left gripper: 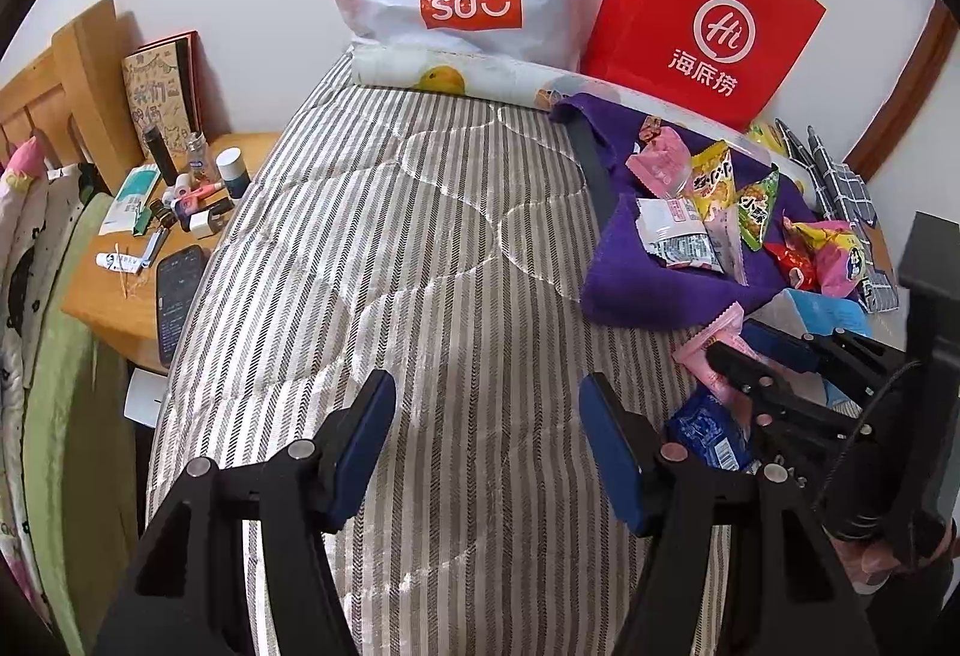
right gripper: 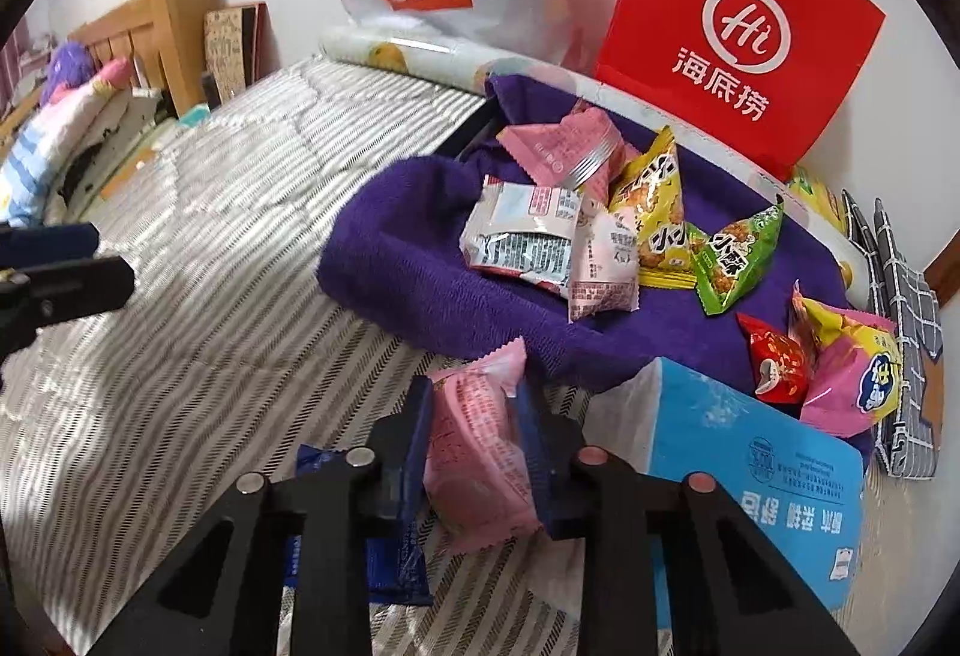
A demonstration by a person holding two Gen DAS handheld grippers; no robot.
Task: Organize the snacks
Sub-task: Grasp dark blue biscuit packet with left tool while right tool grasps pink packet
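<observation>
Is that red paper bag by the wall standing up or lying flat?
Standing up. The red paper bag rests on its base against the wall, its white cord handles rising above its top edge. Whether anything is inside cannot be told.

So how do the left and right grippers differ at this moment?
The left gripper stands open with nothing between its pads, over bare striped bedding. The right gripper is shut on a pink snack packet, its pads pressing the wrapper from both sides. The right one works beside the purple towel and a blue packet; the left sits away from the snack pile. Both are black with blue pads and point downward.
</observation>
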